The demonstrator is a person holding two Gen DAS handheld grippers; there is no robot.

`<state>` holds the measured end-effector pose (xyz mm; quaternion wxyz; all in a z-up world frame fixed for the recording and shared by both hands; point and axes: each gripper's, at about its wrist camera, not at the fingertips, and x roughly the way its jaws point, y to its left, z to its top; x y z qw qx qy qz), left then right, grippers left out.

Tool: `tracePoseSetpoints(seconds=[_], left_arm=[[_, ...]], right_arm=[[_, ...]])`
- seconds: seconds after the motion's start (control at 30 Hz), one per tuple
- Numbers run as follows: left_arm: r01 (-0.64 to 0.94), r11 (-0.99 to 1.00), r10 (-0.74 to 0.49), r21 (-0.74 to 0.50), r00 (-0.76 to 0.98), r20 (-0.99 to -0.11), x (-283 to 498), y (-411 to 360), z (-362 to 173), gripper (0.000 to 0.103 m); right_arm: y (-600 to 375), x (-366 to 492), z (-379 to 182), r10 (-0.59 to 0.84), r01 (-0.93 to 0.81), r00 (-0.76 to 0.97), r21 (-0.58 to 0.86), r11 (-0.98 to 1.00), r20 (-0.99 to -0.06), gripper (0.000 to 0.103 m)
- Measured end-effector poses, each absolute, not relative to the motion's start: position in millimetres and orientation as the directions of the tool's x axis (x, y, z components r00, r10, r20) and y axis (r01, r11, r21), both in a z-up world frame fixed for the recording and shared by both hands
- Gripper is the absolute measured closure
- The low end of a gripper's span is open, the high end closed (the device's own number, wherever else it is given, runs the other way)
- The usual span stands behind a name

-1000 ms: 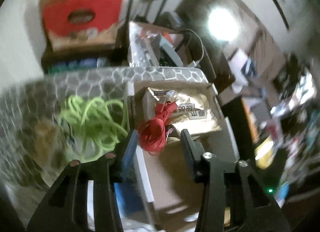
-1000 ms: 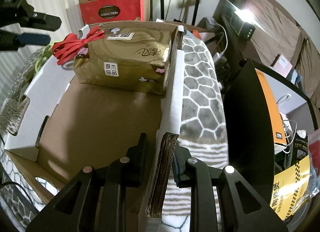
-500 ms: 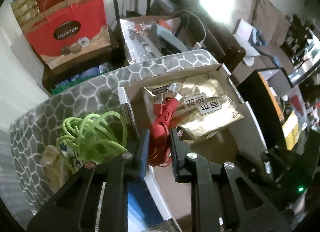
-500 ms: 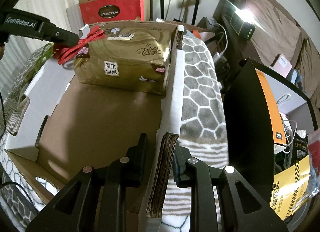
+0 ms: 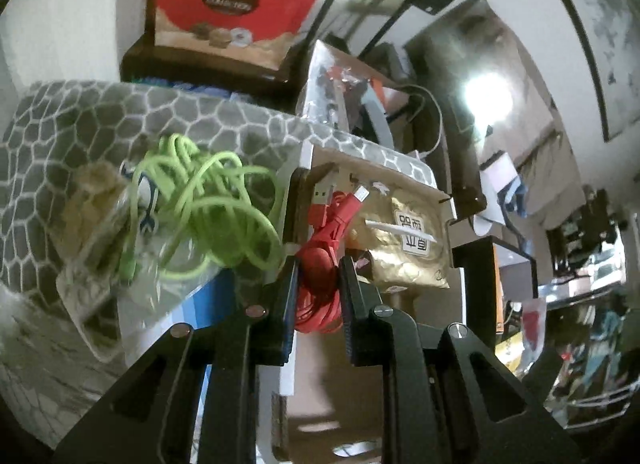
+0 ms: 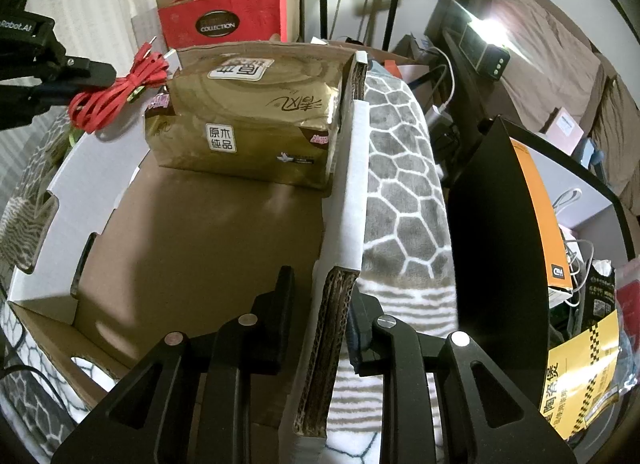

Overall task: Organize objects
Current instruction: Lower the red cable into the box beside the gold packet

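The left gripper has its two fingers pressed together on a coiled red cable, which bulges out ahead of and behind the pads; the cable's two plugs stick up just past the fingertips. In the right wrist view the same coil hangs from that gripper, clear of the box rim and level with the top of the gold tissue pack. Ahead of the left gripper and slightly to its right lies that gold pack at the far end of the cardboard box. To the left of the gripper, outside the box, a tangle of green cable rests on a clear plastic packet on the grey honeycomb blanket. The right gripper is clamped on the box's side wall, one finger inside the box and one outside against the blanket. The box floor ahead of it is bare brown card up to the tissue pack at the far end.
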<state>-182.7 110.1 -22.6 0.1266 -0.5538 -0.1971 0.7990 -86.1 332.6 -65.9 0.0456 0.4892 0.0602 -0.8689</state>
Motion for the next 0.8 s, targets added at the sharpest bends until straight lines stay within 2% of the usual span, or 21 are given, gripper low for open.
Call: tracePoseSetpoints(seconds=[0.13,0.23,0.37,0.47,0.8], left_arm=[[0.036,-0.887,0.421,-0.46,-0.343,-0.84,-172.5,118.1,-23.9,0.086],[0.023,-0.879,0.451,-0.476,-0.287,-0.845,-169.1,129.6,-31.1,0.076],[-0.004,-0.902,0.41,-0.432,-0.321,-0.854,-168.1,131.7,-27.7,0.071],[-0.023,-0.893,0.435,-0.45,-0.305,-0.847,-171.9,126.3,-25.0,0.07],[-0.127,-0.922,0.386,-0.365,-0.343,-0.857,-186.2,121.3,-10.3,0.069]], right_arm=[[332.3,-86.2,-65.8,-0.024,0.136,-0.518,-0.054,-0.989,-0.855,0.079],[332.4,-85.8,-65.9,-0.023,0.137,-0.518,-0.056,-0.989,-0.855,0.079],[333.0,-85.8,-65.8,-0.025,0.137,-0.518,-0.054,-0.989,-0.855,0.079],[332.3,-86.1,-65.8,-0.026,0.135,-0.518,-0.052,-0.989,-0.855,0.079],[331.3,-86.5,-66.1,-0.023,0.136,-0.517,-0.055,-0.989,-0.856,0.079]])
